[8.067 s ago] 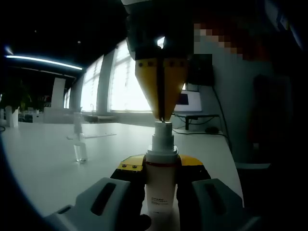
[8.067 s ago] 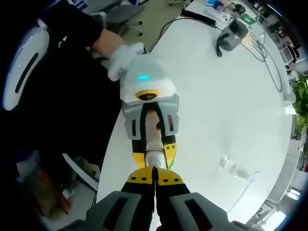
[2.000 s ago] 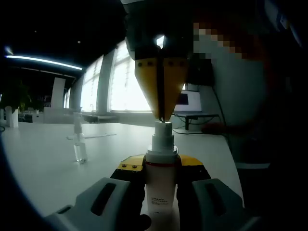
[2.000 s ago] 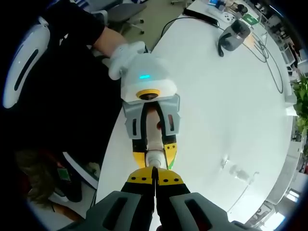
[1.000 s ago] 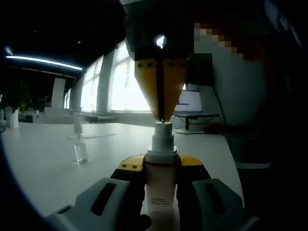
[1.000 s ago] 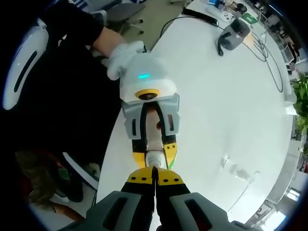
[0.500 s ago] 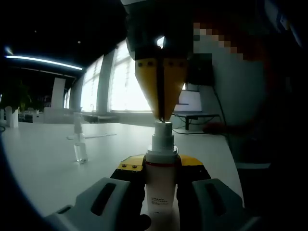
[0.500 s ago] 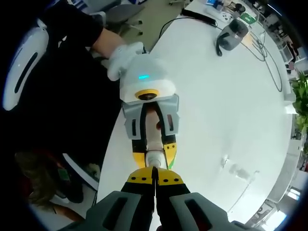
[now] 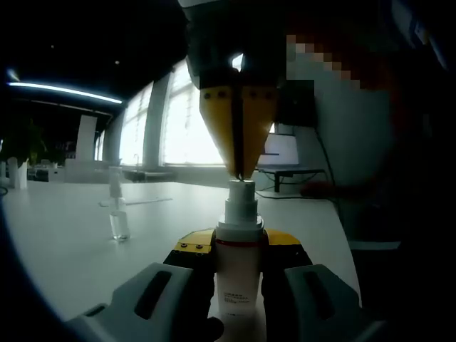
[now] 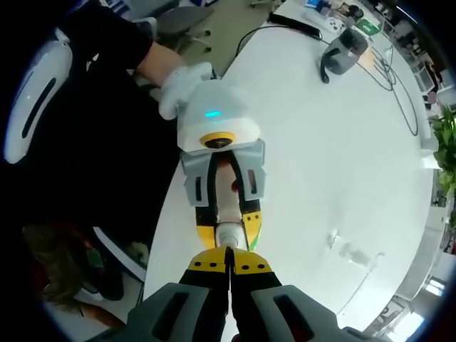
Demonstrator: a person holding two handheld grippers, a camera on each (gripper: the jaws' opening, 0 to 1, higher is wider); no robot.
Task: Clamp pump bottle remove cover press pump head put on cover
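Jaws of the left gripper point(image 9: 239, 249) are clenching the upright pump bottle point(image 9: 238, 274) in the left gripper view, while in the right gripper view the right gripper point(image 10: 229, 265), its jaws pressed together, is touching the pump head point(image 10: 225, 234) from above the white table point(image 10: 320, 164).

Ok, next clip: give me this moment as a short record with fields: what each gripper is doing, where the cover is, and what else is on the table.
left gripper: shut on the pump bottle, held upright near the table edge
right gripper: jaws closed, tips on the pump head from above
cover: clear, standing on the table, apart from the bottle
other items: grey device and cables at the far end of the table
person: gloved hand on the left gripper
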